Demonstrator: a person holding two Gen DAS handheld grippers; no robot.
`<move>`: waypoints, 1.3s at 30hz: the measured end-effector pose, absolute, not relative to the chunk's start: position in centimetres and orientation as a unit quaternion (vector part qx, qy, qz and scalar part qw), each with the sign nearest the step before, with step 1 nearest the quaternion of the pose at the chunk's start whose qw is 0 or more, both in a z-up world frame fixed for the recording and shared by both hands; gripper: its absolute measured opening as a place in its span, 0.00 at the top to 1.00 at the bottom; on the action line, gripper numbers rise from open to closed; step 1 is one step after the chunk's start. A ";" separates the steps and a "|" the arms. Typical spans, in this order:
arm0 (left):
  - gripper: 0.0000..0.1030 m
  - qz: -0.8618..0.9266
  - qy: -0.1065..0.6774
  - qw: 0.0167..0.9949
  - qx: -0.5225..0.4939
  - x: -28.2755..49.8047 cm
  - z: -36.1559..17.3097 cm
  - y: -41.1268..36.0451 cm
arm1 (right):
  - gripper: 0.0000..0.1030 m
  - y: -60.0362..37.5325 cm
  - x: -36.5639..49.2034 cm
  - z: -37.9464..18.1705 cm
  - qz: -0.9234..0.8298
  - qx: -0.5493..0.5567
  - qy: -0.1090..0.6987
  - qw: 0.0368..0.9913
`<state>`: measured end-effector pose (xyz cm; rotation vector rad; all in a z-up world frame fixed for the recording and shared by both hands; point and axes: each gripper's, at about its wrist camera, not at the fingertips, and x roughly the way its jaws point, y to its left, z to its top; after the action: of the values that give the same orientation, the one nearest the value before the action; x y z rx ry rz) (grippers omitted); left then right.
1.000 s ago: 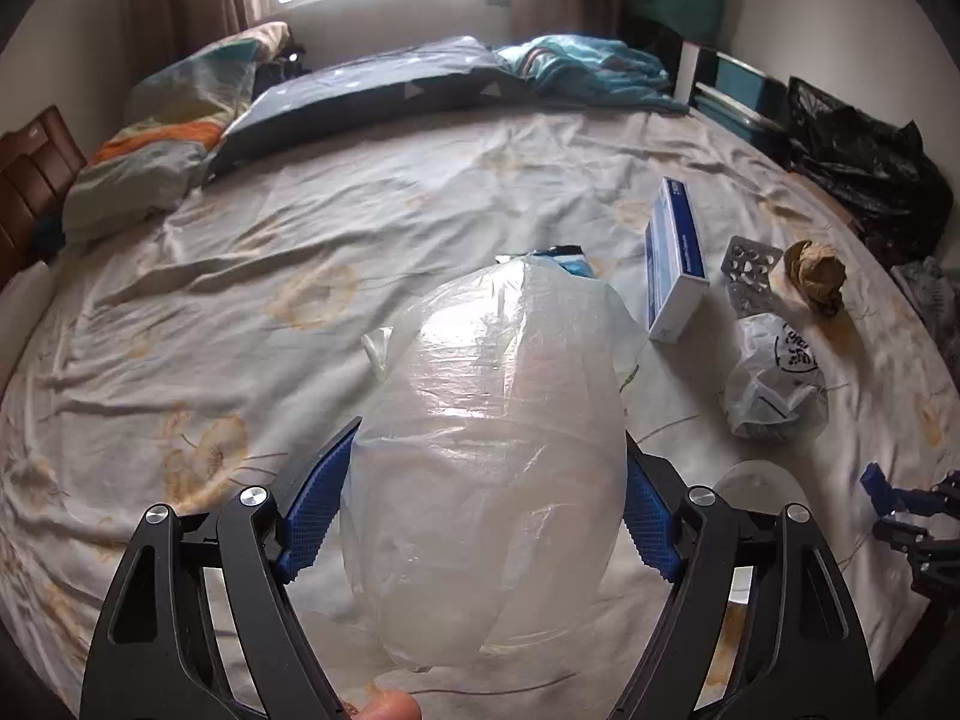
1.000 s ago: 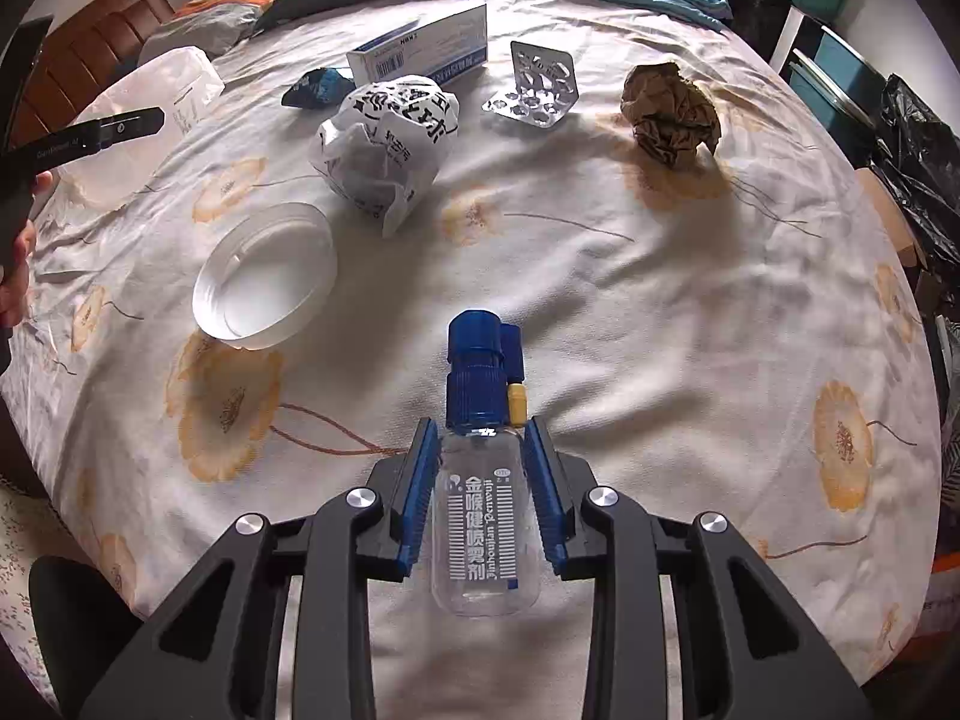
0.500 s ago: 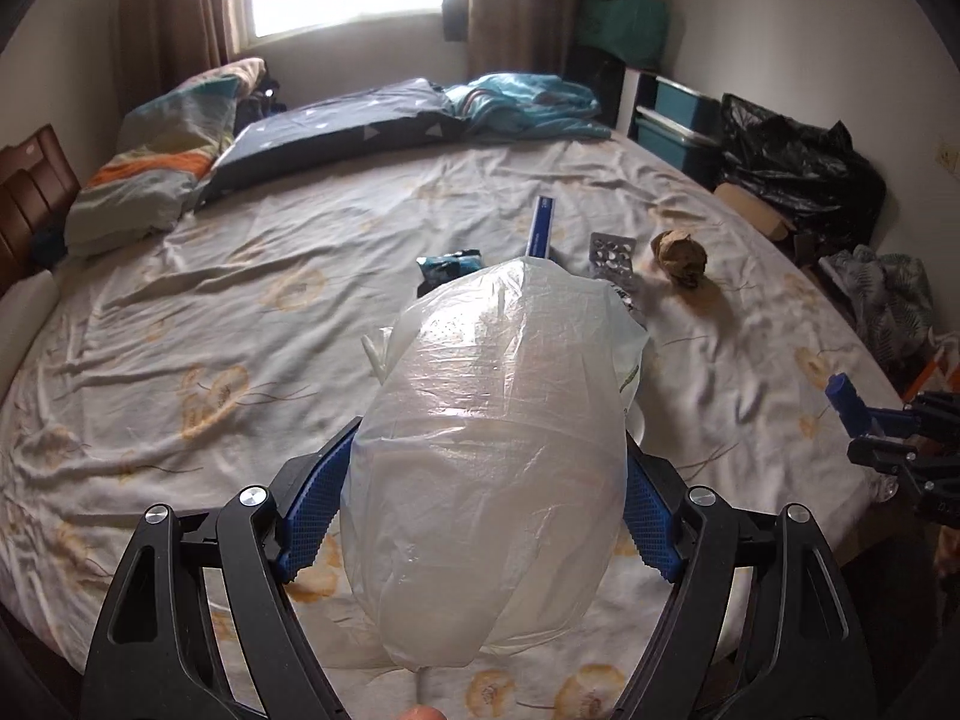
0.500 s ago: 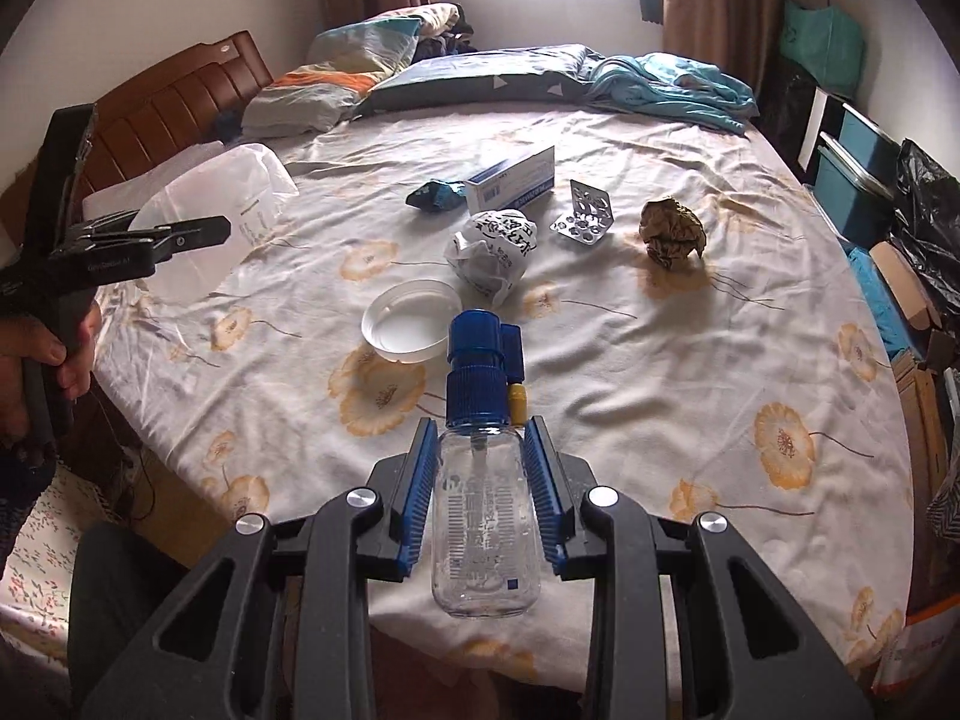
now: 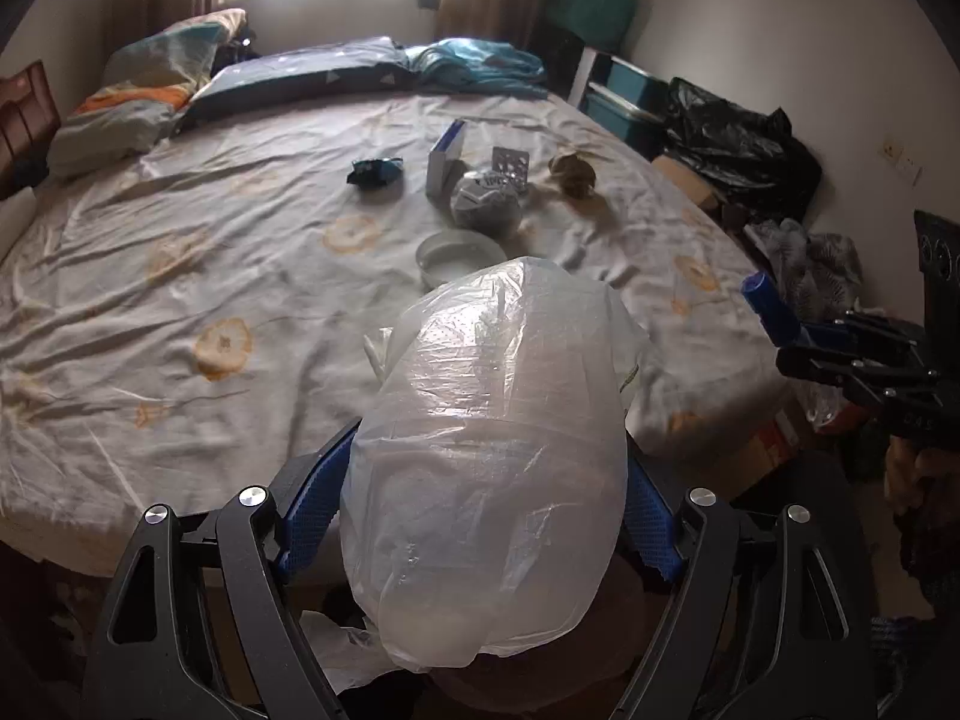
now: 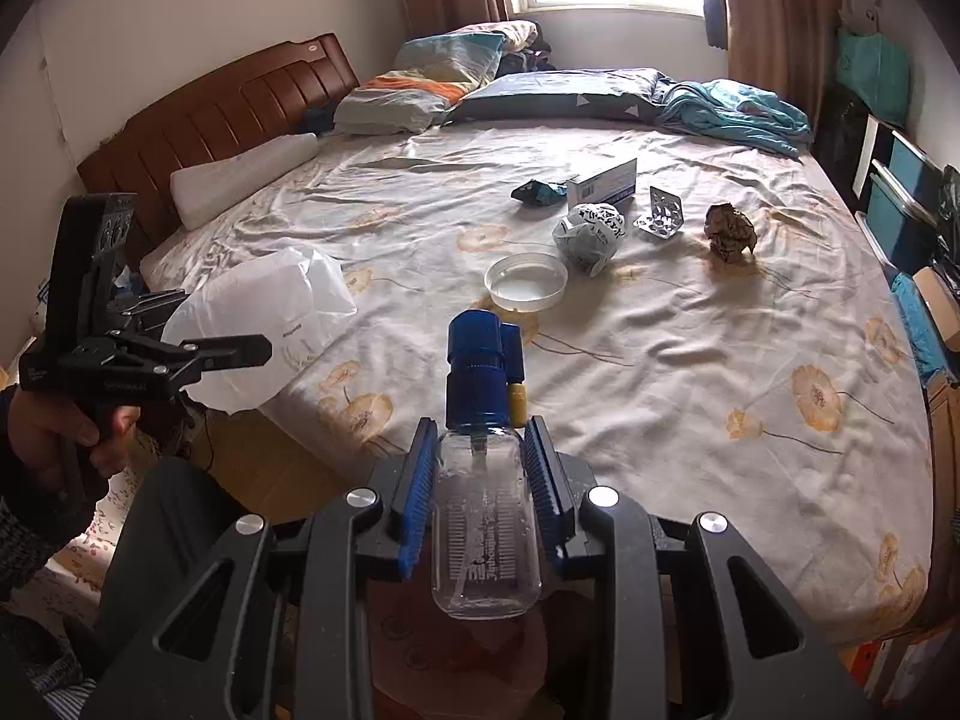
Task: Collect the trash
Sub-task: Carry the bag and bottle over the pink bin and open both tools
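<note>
My left gripper (image 5: 489,438) is shut on a puffed, translucent plastic bag (image 5: 498,360), held off the near edge of the bed; the right wrist view shows that left gripper (image 6: 219,324) at far left in a hand. Between the blue pads of my right gripper (image 6: 480,426), which is shut, sits a clear spray bottle (image 6: 486,516) with a blue cap. On the sheet lie a round white lid (image 6: 526,285), a crumpled white wrapper (image 6: 591,234), a blister pack (image 6: 663,216), a brown paper ball (image 6: 729,231), a blue-and-white box (image 6: 603,183) and a dark blue packet (image 6: 537,192).
The flowered bed sheet (image 6: 690,360) fills the middle; a wooden headboard (image 6: 240,108) and pillows (image 6: 420,90) stand at the left and back. A black bag (image 5: 738,138) and teal storage boxes (image 6: 900,204) crowd the right side. Wooden floor (image 6: 252,456) shows below the bed's near edge.
Both grippers have drawn back from the bed and risen, so the items on the sheet look smaller and farther. The bag and the bottle stay gripped as before.
</note>
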<state>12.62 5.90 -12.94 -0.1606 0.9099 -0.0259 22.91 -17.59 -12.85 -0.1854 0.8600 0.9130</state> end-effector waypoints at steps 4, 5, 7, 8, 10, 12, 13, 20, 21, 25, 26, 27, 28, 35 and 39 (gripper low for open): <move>0.23 -0.025 0.462 0.883 -0.084 9.5 -14.9 4.4 | 0.71 -17.5 21.0 -14.1 0.445 -0.103 0.412 0.788; 0.23 -0.030 0.469 0.878 -0.088 8.8 -15.5 4.0 | 0.71 -17.4 20.6 -14.5 0.449 -0.109 0.415 0.784; 0.23 -0.037 0.485 0.869 -0.090 7.8 -16.9 3.4 | 0.71 -17.3 19.8 -15.5 0.455 -0.118 0.424 0.774; 0.23 -0.038 0.493 0.865 -0.087 7.5 -17.6 3.1 | 0.71 -17.2 19.5 -16.1 0.458 -0.122 0.430 0.768; 0.23 -0.040 0.507 0.856 -0.088 6.9 -19.0 2.6 | 0.71 -17.2 18.8 -17.5 0.463 -0.132 0.441 0.758; 0.23 -0.039 0.523 0.847 -0.088 6.4 -20.7 2.5 | 0.71 -17.2 18.3 -19.0 0.465 -0.141 0.456 0.746; 0.23 -0.039 0.531 0.842 -0.089 6.3 -21.5 2.4 | 0.71 -17.2 18.1 -19.8 0.465 -0.145 0.462 0.741; 0.23 -0.042 0.589 0.803 -0.080 6.5 -27.1 1.8 | 0.71 -17.1 16.8 -26.2 0.464 -0.184 0.518 0.695; 0.23 -0.046 0.596 0.798 -0.077 6.6 -27.8 1.6 | 0.71 -17.1 16.8 -27.1 0.463 -0.188 0.525 0.689; 0.23 -0.057 0.620 0.780 -0.070 6.9 -30.4 1.1 | 0.71 -16.8 16.5 -30.5 0.460 -0.212 0.549 0.665; 0.23 -0.059 0.626 0.775 -0.069 7.1 -31.1 1.1 | 0.71 -16.8 16.5 -31.3 0.459 -0.217 0.554 0.659; 0.23 -0.060 0.633 0.769 -0.066 7.2 -31.8 1.1 | 0.71 -16.7 16.6 -32.1 0.457 -0.221 0.560 0.654; 0.23 -0.062 0.641 0.763 -0.062 7.4 -32.6 1.0 | 0.71 -16.6 16.7 -32.9 0.456 -0.223 0.567 0.648; 0.23 -0.084 0.681 0.726 -0.048 9.0 -38.1 0.7 | 0.71 -15.2 16.1 -37.9 0.461 -0.252 0.610 0.594; 0.23 -0.089 0.710 0.696 -0.055 10.0 -41.3 0.7 | 0.71 -14.1 16.1 -40.5 0.456 -0.267 0.630 0.569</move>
<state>9.95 0.72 -41.33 -0.1237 1.5842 -0.1985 16.11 -14.12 -40.51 -0.6264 1.4801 1.0700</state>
